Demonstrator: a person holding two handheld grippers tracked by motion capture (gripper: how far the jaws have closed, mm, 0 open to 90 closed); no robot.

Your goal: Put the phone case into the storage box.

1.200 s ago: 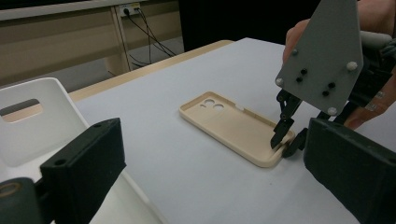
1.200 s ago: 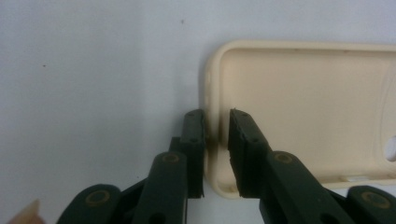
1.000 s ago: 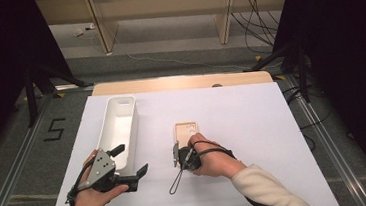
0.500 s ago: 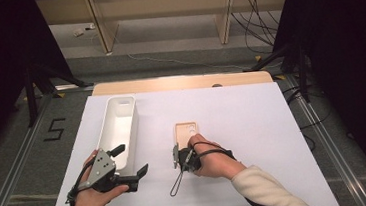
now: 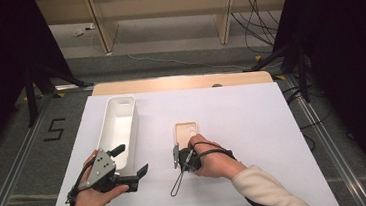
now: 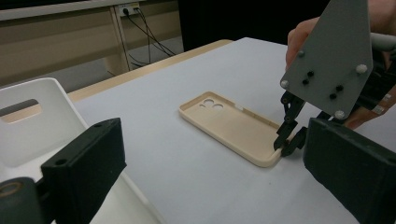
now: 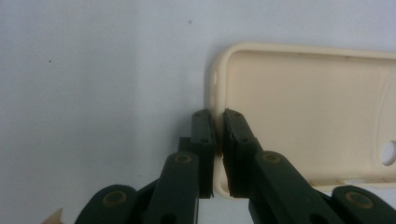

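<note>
On counter (image 5: 252,112) we count one phone case (image 5: 186,131), one white bin (image 5: 117,124). Right hand-held gripper (image 7: 218,135) pinches case rim; left hand-held gripper (image 5: 128,160) gapes wide, empty.

The beige, flat phone case (image 6: 231,129) looks like smooth, matt soft plastic, its rim faintly shiny. The long white bin (image 5: 118,129) is smooth plastic with a slight sheen. A matt white sheet, paper-like, covers the desk (image 5: 252,112), whose pale wood edge shows at the far side. The right hand-held gripper (image 7: 218,140) has matt black plastic jaws with brass-coloured pivots; its grey three-cornered plate (image 6: 331,56) is dull and matt.
</note>
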